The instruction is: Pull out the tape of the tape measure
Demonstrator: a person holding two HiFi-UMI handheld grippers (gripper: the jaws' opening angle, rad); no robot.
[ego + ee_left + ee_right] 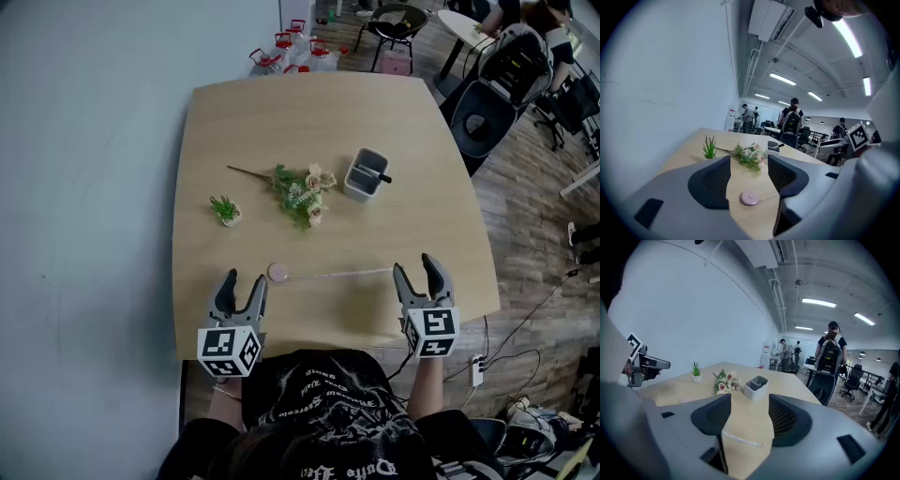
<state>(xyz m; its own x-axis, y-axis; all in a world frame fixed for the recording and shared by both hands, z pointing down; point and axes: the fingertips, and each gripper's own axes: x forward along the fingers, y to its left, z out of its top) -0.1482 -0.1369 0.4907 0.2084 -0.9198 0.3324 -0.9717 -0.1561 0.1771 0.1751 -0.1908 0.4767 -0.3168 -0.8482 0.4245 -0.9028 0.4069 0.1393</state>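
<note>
A small round pink tape measure (278,273) lies on the light wooden table (281,122) near its front edge. Its thin tape (342,273) runs flat to the right and ends close to my right gripper (414,265). That gripper is open and lifted above the table, and the tape's end (740,441) lies loose on the wood below its jaws. My left gripper (246,278) hovers just left of the pink case (749,198), open, with nothing between its fingers. In the right gripper view the left gripper (644,364) shows at far left.
A bunch of artificial flowers (302,192), a tiny potted plant (225,210) and a grey pen holder (366,174) sit mid-table. Bottles (291,52) stand on the floor beyond the far edge. Office chairs (487,103) and people (792,119) are to the right and behind.
</note>
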